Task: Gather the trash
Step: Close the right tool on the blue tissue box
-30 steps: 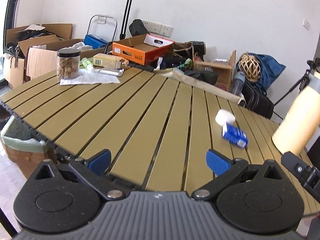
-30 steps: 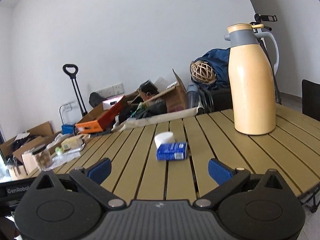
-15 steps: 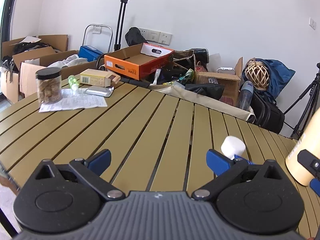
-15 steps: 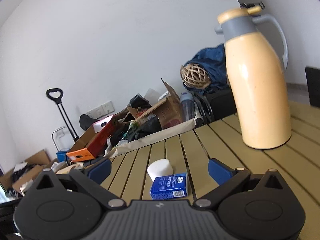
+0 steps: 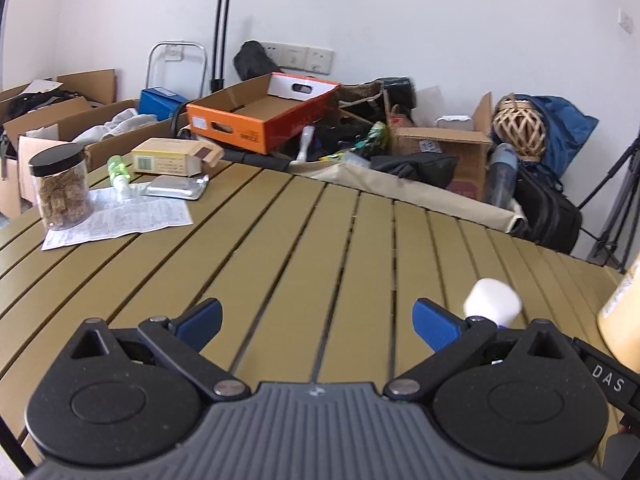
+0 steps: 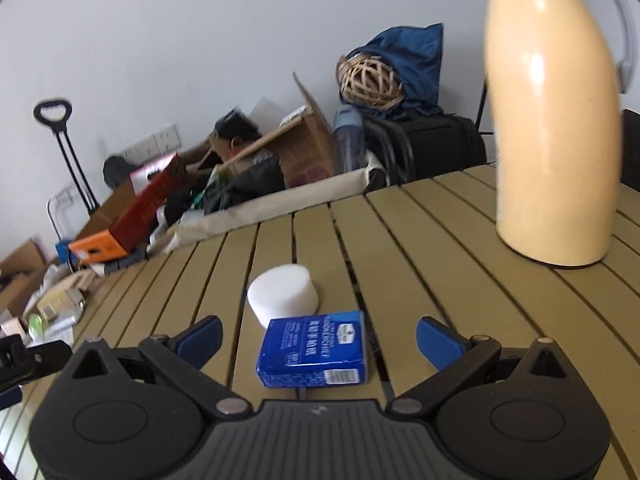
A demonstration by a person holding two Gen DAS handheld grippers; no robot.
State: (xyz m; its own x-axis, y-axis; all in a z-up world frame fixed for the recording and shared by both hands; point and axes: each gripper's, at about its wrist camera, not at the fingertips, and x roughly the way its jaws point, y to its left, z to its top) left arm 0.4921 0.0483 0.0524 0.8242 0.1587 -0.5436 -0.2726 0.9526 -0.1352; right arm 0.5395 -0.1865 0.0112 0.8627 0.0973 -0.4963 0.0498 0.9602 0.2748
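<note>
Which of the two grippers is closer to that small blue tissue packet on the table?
Right. The blue tissue packet lies between the open right gripper fingers; the open left gripper sits off to its left.

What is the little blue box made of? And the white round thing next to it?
The blue box looks like a soft printed plastic wrapper, slightly glossy with rounded edges. The white round thing looks like matte foam, though it could be plastic.

A cream thermos [image 6: 554,128] stands on the slatted table [image 5: 280,248] (orange box [image 5: 260,114] seemingly beyond it).
</note>
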